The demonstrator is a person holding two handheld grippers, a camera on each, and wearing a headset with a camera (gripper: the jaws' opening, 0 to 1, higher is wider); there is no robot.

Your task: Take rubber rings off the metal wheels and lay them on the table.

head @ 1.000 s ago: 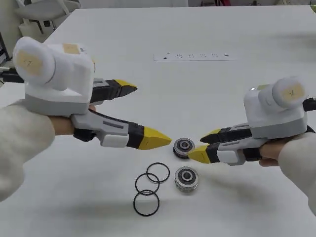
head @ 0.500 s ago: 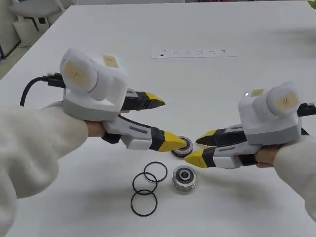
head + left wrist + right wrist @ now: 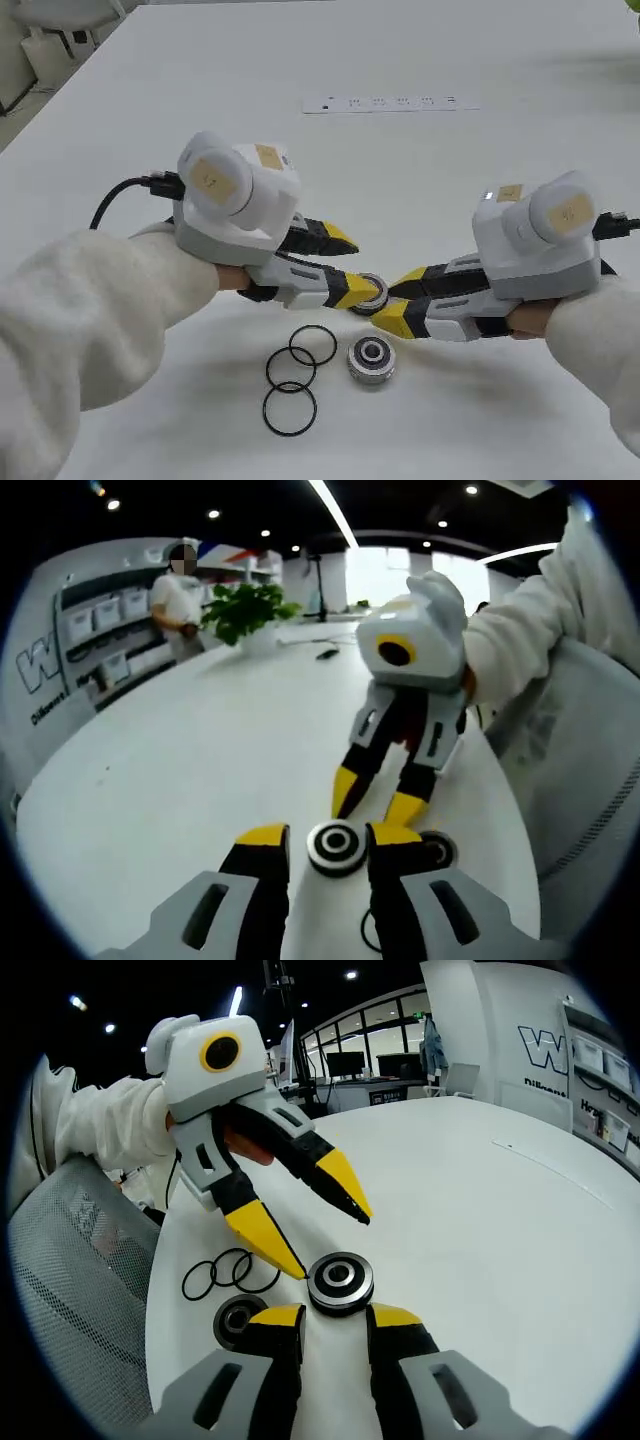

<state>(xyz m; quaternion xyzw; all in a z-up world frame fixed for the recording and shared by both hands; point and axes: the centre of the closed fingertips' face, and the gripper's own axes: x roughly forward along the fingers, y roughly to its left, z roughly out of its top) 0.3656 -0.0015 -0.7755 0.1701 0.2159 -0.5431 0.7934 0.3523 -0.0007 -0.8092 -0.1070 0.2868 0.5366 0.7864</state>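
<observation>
A metal wheel (image 3: 370,293) with a black rubber ring on its rim lies on the white table (image 3: 450,180). My left gripper (image 3: 360,268) comes at it from the left, open wide, its lower yellow tip against the wheel's left side. My right gripper (image 3: 392,300) is open just right of the wheel. In the left gripper view, the wheel (image 3: 335,845) lies between the tips of the left gripper (image 3: 328,838). In the right gripper view, the wheel (image 3: 340,1282) sits just ahead of the right gripper (image 3: 336,1317). A second wheel (image 3: 371,358) lies nearer me. Three loose black rings (image 3: 291,368) lie left of it.
A white strip with small marks (image 3: 390,103) lies far across the table. A black cable (image 3: 120,195) trails from the left gripper. A mesh chair (image 3: 70,1280) stands by the table edge. A person (image 3: 180,590) and a plant (image 3: 245,610) are far off.
My left gripper has moved right and lower, bringing its lower tip up to the ringed wheel. The right gripper has edged slightly toward it. Wheels and rings lie as before.
</observation>
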